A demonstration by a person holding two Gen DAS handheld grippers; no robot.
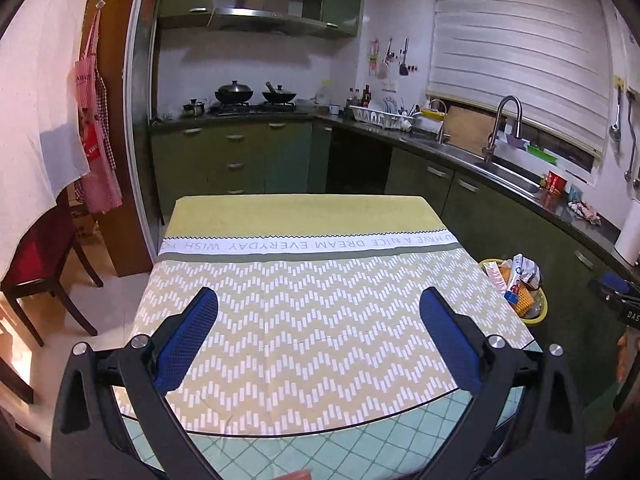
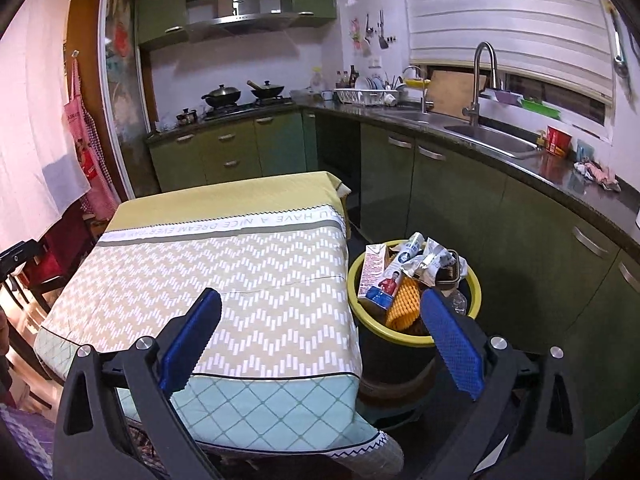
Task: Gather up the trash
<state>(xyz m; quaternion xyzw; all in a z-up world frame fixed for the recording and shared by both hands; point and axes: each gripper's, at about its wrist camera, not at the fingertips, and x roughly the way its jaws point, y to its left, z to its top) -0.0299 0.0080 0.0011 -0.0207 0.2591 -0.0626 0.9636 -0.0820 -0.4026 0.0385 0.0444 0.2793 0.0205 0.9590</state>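
A yellow-rimmed trash bin (image 2: 474, 280) stands on the floor at the table's right side, filled with trash: a milk carton (image 2: 376, 276), crumpled wrappers (image 2: 434, 262) and orange foam netting (image 2: 404, 304). The bin also shows in the left wrist view (image 1: 536, 318). My left gripper (image 1: 318, 304) is open and empty above the table's near end. My right gripper (image 2: 320, 306) is open and empty over the table's right edge, its right finger (image 2: 452, 344) in front of the bin. The table (image 1: 304, 280) has a patterned cloth with no trash on it.
Green kitchen cabinets (image 2: 480, 208) run along the back and right, with a sink (image 2: 488, 140) and stove pots (image 1: 236, 92). A dark red chair (image 1: 44, 256) stands left of the table. A red apron (image 1: 94, 120) hangs by the doorway.
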